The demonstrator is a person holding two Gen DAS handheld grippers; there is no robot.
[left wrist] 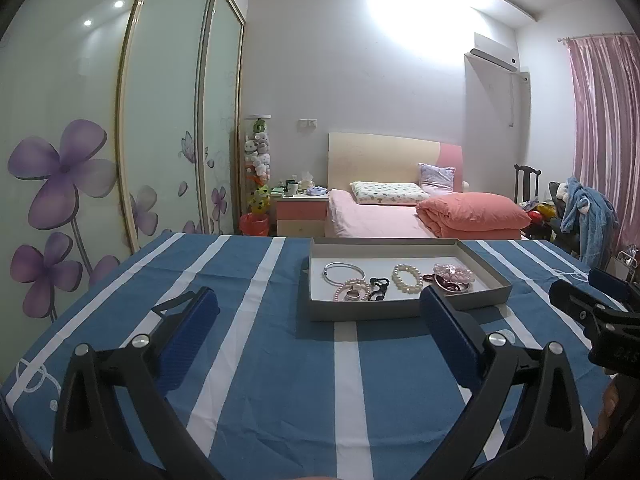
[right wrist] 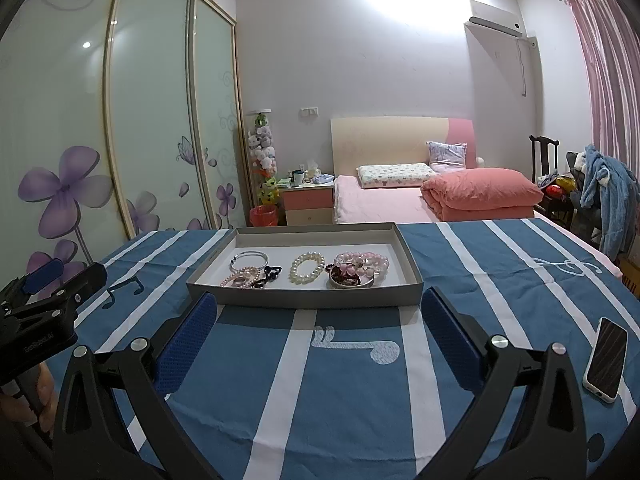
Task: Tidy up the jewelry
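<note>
both claws spread, empty: left gripper (left wrist: 318,312), right gripper (right wrist: 318,318) | white pearl bracelet (right wrist: 307,267) in grey tray (right wrist: 304,300): light, slippery, floppy | likely pinch across one strand

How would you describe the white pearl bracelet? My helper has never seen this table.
On the blue striped tablecloth sits a shallow grey tray. The white pearl bracelet lies near its middle, alone, its large cream-white beads setting it apart from the pink strands either side.

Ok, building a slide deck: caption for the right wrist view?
Open right claw faces a grey tray of bracelets on a striped tablecloth, phone at right.
</note>
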